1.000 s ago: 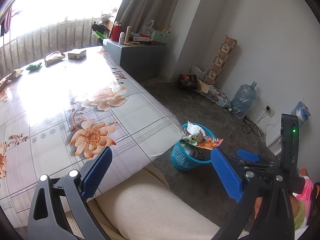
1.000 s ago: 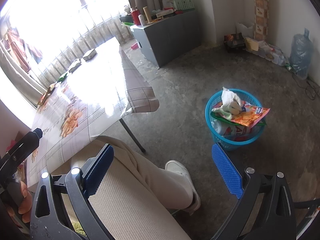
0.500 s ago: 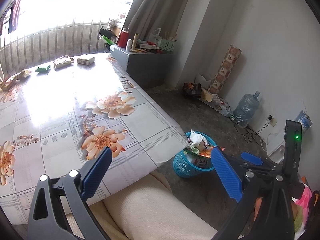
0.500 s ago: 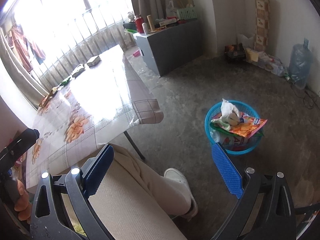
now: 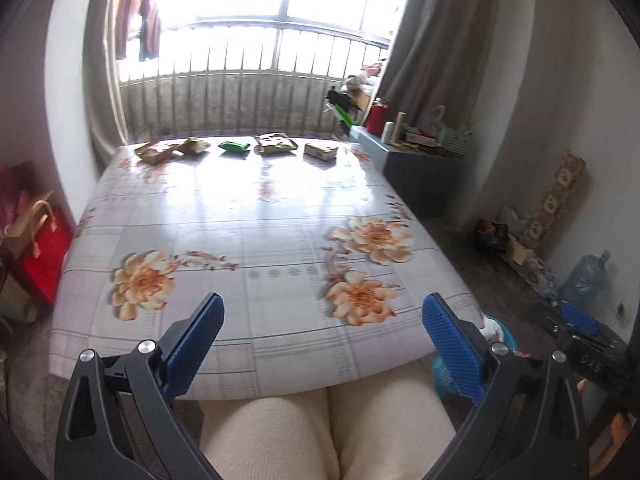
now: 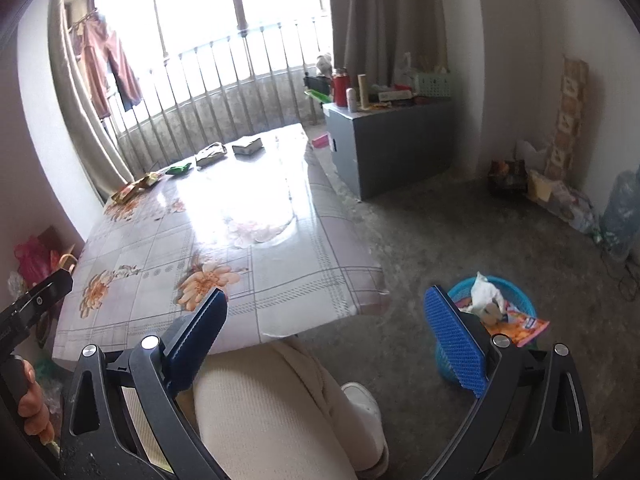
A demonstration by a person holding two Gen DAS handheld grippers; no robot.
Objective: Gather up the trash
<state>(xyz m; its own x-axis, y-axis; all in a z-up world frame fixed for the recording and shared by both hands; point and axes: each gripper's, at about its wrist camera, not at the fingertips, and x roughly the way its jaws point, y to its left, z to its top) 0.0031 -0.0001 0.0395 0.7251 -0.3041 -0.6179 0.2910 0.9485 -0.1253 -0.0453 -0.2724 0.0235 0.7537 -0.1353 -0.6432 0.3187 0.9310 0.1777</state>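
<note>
Wrappers at table's far edge, well beyond empty jaws

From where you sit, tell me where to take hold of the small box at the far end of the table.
Probably grip the small box across its two long sides. It lies flat on the table at the right end of the trash row, with bare cloth around it. Bring an open claw in low from the near side.

Ahead of the left gripper, whose jaws stood wide apart, the table lay bare up to a row of wrappers along its far edge. Below it, the person's thighs blocked the way. Right of the right gripper, a full blue basket stood on open floor.
</note>
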